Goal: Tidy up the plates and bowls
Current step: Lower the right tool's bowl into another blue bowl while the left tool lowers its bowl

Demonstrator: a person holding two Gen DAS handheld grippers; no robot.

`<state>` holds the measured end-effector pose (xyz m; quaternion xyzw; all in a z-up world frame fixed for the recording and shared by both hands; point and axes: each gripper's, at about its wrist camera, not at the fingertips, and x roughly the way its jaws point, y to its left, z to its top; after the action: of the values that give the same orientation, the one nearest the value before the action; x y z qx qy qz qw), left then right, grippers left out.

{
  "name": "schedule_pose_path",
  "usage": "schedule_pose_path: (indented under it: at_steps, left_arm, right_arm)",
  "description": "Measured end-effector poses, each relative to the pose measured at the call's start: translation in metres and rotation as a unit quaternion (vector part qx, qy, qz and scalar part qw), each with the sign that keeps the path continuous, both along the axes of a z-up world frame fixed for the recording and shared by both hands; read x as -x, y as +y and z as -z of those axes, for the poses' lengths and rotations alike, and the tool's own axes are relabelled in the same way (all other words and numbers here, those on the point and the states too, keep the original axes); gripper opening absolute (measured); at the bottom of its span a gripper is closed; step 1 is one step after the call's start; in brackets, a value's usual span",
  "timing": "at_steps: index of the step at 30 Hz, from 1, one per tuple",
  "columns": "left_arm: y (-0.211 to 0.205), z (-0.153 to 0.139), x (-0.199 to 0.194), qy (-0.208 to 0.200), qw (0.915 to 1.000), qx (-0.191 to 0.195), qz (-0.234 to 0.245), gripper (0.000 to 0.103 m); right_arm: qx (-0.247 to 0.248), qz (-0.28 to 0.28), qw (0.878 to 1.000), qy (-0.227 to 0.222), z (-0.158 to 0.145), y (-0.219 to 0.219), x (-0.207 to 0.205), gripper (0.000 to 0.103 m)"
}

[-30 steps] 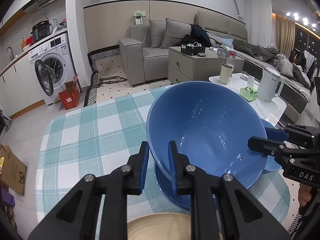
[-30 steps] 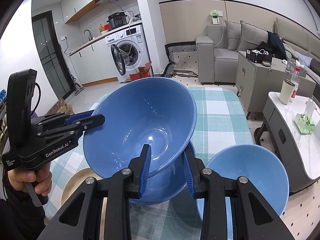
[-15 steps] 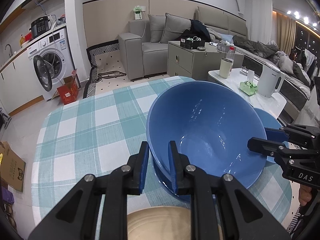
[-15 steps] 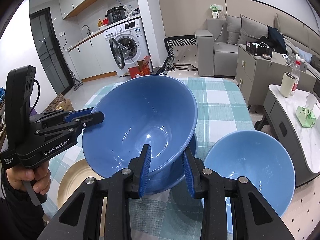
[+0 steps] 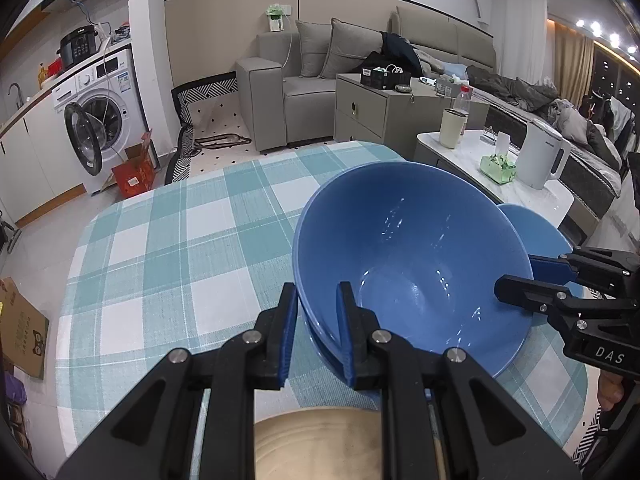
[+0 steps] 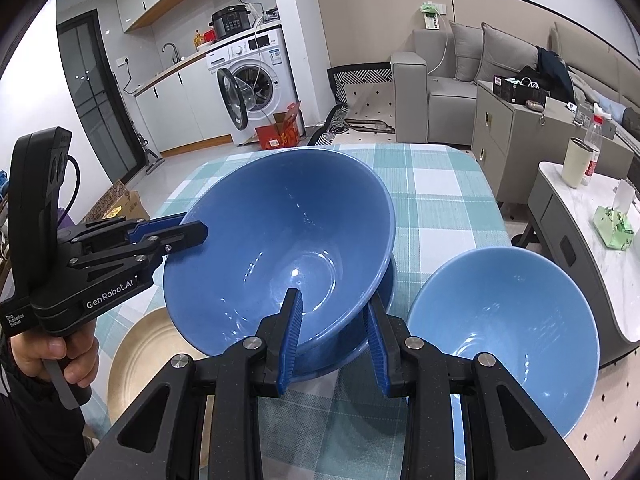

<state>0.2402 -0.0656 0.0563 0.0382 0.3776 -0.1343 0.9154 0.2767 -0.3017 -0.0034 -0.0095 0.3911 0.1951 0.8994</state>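
Observation:
A large deep-blue bowl (image 5: 420,248) (image 6: 280,232) is held tilted over the checked tablecloth (image 5: 180,260), just above a second blue dish (image 6: 332,356) of the same colour. My left gripper (image 5: 317,314) is shut on the bowl's near rim, one finger inside and one outside. It appears at the left of the right wrist view as the left gripper (image 6: 192,232), held by a hand. My right gripper (image 6: 334,322) is shut on the opposite rim and shows as the right gripper (image 5: 516,280) in the left wrist view. A lighter blue bowl (image 6: 504,320) stands empty to the right.
A tan round plate (image 6: 148,352) (image 5: 320,444) lies on the table near its front edge. Beyond the table's right side stands a white side table (image 5: 532,200) with a kettle (image 5: 542,160), a cup and a green tissue pack. The far half of the tablecloth carries nothing.
The held bowl has sunk a little toward the blue dish beneath it, so less of that dish shows. Both grips on the rim are unchanged.

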Motion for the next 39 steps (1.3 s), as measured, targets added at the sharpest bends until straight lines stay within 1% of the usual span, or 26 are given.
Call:
schedule_pose_path:
  at_steps: [22, 35, 39]
  left_arm:
    - [-0.003, 0.022, -0.005, 0.023, 0.9996, -0.013, -0.005, 0.017]
    - [-0.007, 0.031, -0.008, 0.033, 0.9992, -0.024, -0.001, 0.017]
    - [-0.007, 0.031, -0.009, 0.034, 0.9991, -0.025, -0.001, 0.017]
  right_arm:
    - [0.026, -0.006, 0.999, 0.019, 0.017, 0.008, -0.003, 0.032]
    - [0.072, -0.007, 0.997, 0.000, 0.024, 0.015, 0.000, 0.032]
    - [0.083, -0.007, 0.997, -0.002, 0.025, 0.017, 0.000, 0.034]
